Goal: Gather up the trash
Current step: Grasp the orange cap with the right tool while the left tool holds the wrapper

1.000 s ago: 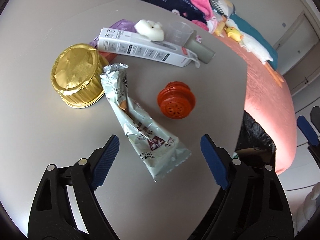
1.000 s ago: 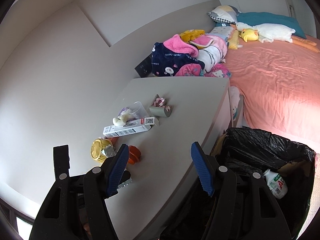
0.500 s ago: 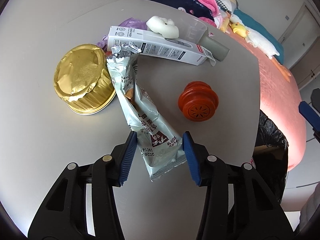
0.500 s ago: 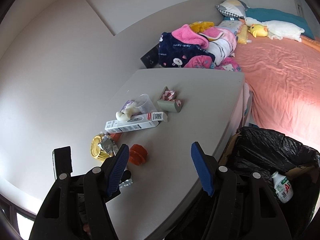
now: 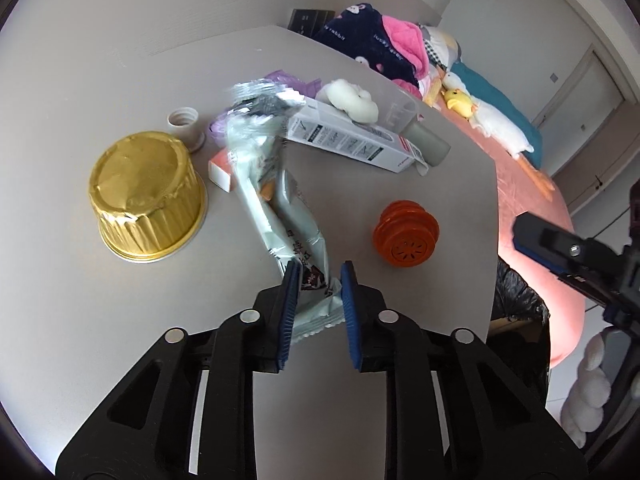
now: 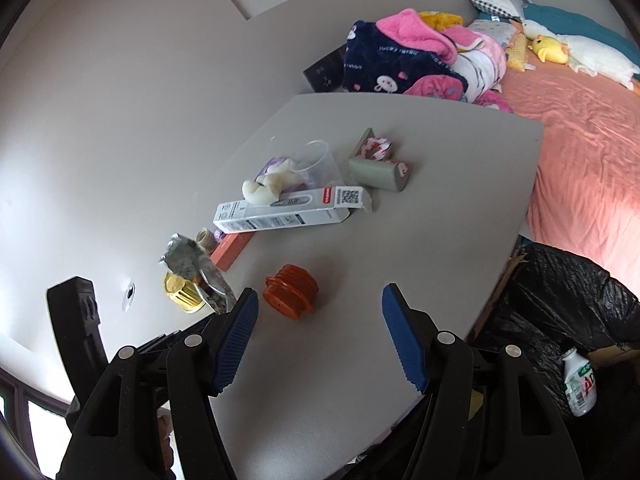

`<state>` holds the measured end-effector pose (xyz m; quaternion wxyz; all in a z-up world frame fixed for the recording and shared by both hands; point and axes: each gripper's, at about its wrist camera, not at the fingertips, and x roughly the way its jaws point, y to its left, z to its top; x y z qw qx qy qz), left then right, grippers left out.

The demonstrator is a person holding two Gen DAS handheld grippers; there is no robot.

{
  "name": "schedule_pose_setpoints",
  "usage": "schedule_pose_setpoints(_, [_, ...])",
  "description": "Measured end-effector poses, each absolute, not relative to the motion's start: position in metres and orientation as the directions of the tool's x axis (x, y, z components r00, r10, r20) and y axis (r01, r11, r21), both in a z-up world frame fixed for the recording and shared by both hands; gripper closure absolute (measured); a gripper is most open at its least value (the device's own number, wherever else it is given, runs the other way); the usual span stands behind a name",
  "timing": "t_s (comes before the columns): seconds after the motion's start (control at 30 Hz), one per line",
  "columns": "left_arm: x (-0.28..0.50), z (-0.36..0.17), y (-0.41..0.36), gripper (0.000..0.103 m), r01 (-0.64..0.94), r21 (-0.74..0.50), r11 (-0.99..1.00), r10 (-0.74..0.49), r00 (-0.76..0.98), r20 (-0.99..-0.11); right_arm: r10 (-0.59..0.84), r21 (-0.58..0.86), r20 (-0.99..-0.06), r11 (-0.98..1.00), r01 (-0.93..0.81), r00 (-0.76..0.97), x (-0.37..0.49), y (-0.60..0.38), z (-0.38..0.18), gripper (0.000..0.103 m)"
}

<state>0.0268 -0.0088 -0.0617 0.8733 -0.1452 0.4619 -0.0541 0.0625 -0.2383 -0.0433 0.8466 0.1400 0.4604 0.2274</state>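
A pale green snack wrapper [image 5: 272,184] has its lower end pinched between the blue pads of my left gripper [image 5: 320,276], whose jaws are closing tight on it. Its torn silver top is blurred and tilted up off the grey table [image 5: 120,320]. The right wrist view shows the wrapper [image 6: 192,264] standing up in front of the gold cup. My right gripper [image 6: 320,300] hangs open over the table's near edge with nothing between its fingers. An orange ribbed cap [image 6: 290,290] lies just beyond its left finger. The black trash bag [image 6: 560,300] gapes at the right, below the table edge.
On the table sit a gold foil cup [image 5: 146,192], a long white box [image 5: 352,140], a clear plastic cup [image 6: 316,160], a grey roll [image 6: 378,174] and a small white cap [image 5: 184,118]. A bottle [image 6: 580,384] lies in the bag. A bed with clothes and plush toys lies beyond.
My left gripper moved forward over the wrapper's lower end and shut on it, and the wrapper's top has lifted. The right gripper, still open, came closer to the table and lower.
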Motion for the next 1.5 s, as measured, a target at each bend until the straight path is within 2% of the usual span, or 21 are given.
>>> schedule_pose_setpoints(0.6, [0.027,-0.045,0.009,0.084,-0.017,-0.305,0.952,-0.238,0.583,-0.777,0.489,0.368,-0.770,0.865,-0.341,0.409,0.088,-0.179,-0.071,0.038])
schedule_pose_setpoints(0.7, [0.029,-0.046,0.011,0.084,-0.020,-0.309,0.951,-0.241,0.579,-0.779,0.477,0.353,-0.781,0.870,-0.345,0.403,0.091,-0.174,-0.075,0.046])
schedule_pose_setpoints(0.73, [0.030,-0.047,0.011,0.084,-0.022,-0.310,0.951,-0.241,0.578,-0.780,0.477,0.352,-0.783,0.869,-0.349,0.398,0.092,-0.173,-0.077,0.056])
schedule_pose_setpoints(1.07, [0.029,-0.042,0.009,0.084,-0.013,-0.312,0.950,-0.247,0.584,-0.773,0.504,0.383,-0.751,0.859,-0.341,0.427,0.085,-0.186,-0.063,0.057])
schedule_pose_setpoints(1.5, [0.027,-0.021,-0.017,0.084,0.079,-0.312,0.947,-0.296,0.598,-0.745,0.514,0.410,-0.686,0.858,-0.309,0.515,0.065,-0.225,-0.026,0.057])
